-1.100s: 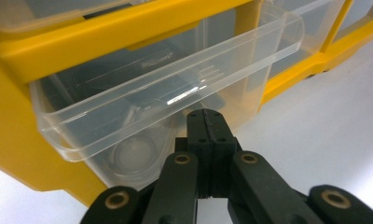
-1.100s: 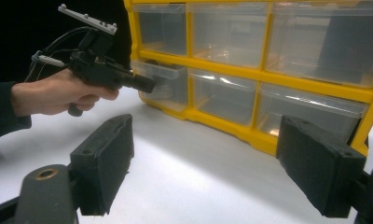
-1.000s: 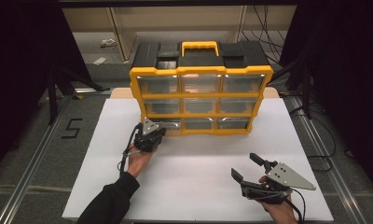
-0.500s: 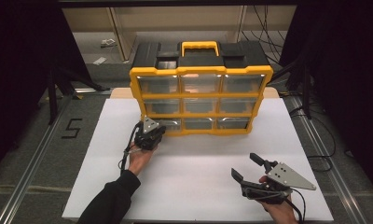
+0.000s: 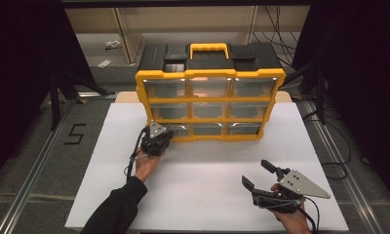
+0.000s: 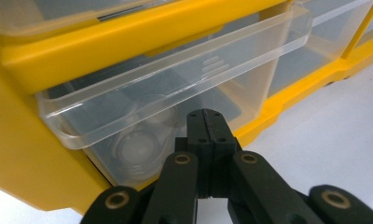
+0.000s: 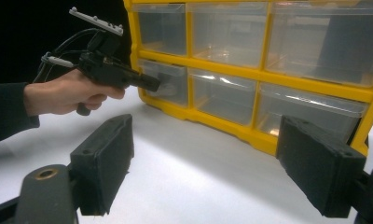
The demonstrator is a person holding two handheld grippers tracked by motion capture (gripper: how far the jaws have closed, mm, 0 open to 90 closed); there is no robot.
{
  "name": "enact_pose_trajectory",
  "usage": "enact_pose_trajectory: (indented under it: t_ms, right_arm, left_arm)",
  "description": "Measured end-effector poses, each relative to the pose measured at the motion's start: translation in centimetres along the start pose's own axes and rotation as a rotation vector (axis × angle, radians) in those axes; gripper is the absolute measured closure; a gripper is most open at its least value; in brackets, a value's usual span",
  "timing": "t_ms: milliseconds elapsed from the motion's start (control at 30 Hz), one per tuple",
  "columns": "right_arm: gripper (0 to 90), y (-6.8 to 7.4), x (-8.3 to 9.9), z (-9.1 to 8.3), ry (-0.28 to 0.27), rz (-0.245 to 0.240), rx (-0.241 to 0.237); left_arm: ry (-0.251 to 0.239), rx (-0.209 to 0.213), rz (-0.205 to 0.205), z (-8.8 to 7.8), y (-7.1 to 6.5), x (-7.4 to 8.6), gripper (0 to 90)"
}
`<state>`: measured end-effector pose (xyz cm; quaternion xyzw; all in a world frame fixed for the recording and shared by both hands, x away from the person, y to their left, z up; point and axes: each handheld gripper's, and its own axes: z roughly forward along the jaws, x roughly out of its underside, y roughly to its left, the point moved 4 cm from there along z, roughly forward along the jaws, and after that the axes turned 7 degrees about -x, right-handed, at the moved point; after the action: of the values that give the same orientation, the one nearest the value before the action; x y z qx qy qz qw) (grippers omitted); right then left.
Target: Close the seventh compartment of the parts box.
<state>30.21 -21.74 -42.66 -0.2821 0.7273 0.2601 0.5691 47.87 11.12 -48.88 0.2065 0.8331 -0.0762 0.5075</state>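
I'm in a lab recording bay: black curtains (image 5: 17, 73) on both sides, metal floor rails (image 5: 34, 170), loose cables (image 5: 281, 19), a taped "5" (image 5: 74, 133) beside the white tabletop (image 5: 203, 195).

My left claw (image 5: 160, 138) sits closed, right up against the bottom-left drawer (image 6: 175, 88) of the yellow organizer (image 5: 210, 105), whose protruding clear lip blocks any way up. The organizer walls off the far half of the table (image 5: 207, 165) across nearly its whole width. Between that front and my right claw (image 5: 260, 176), held wide, I see bare white surface to move through. Narrow strips stay free on either side of the organizer.
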Motion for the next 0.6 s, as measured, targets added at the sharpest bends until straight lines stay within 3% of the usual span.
enact_pose_trajectory:
  t_ms: [600]
  right_arm:
    - [20.1, -0.02, 0.00, -0.01, 0.000, -0.001, 0.001]
  left_arm:
    - [-0.007, -0.016, -0.006, 0.30, 0.61, -0.26, 90.0]
